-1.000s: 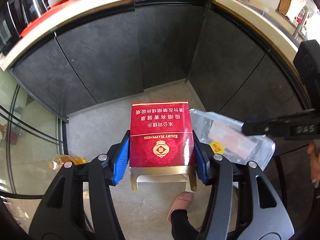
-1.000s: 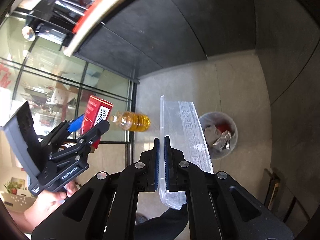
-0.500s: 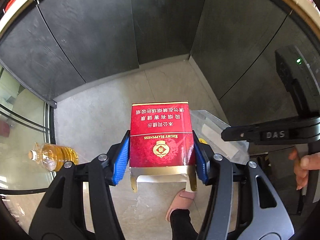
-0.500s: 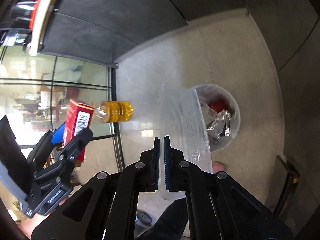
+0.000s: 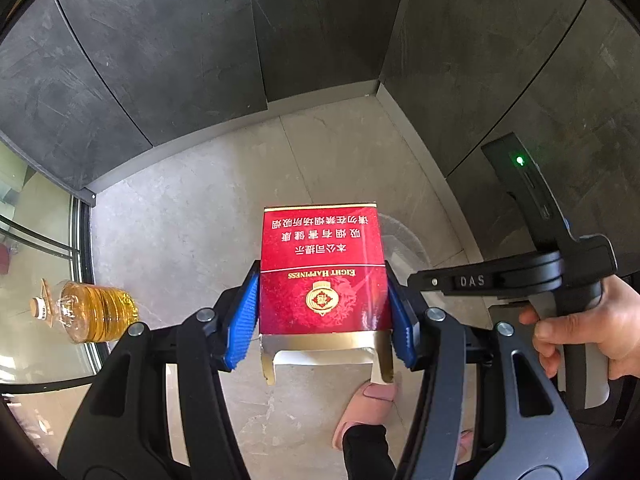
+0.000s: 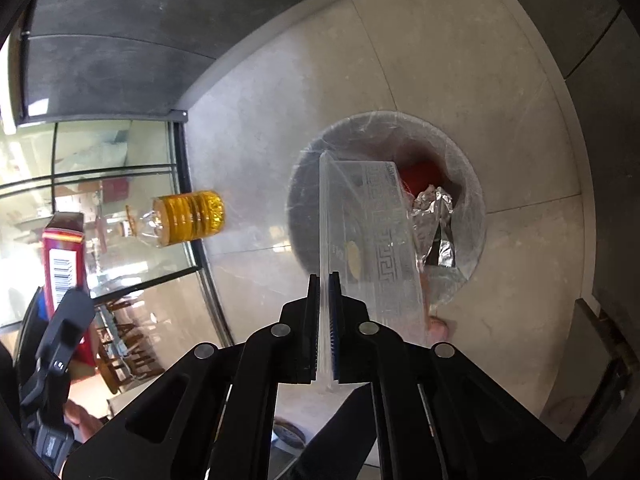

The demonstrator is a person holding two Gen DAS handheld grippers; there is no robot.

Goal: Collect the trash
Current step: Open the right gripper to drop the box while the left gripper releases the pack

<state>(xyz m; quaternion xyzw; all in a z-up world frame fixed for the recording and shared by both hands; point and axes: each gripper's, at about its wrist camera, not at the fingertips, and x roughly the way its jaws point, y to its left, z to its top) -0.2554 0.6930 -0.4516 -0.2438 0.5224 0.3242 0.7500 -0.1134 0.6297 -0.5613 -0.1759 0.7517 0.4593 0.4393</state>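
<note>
My left gripper is shut on a red cigarette carton with gold print, held above the tiled floor; the carton also shows at the left of the right wrist view. My right gripper is shut on the edge of a clear plastic tray and holds it over the round lined trash bin. The bin holds crumpled foil and something red. In the left wrist view the bin's rim peeks out behind the carton, and the right gripper's body crosses at the right.
A bottle of yellow oil lies on the floor by the glass door frame, also in the left wrist view. Dark cabinet fronts enclose the floor corner. My foot in a pink slipper is below the carton.
Both grippers have tilted down toward the floor. The clear tray has moved from beside the bin to directly over its opening. The carton stays gripped.
</note>
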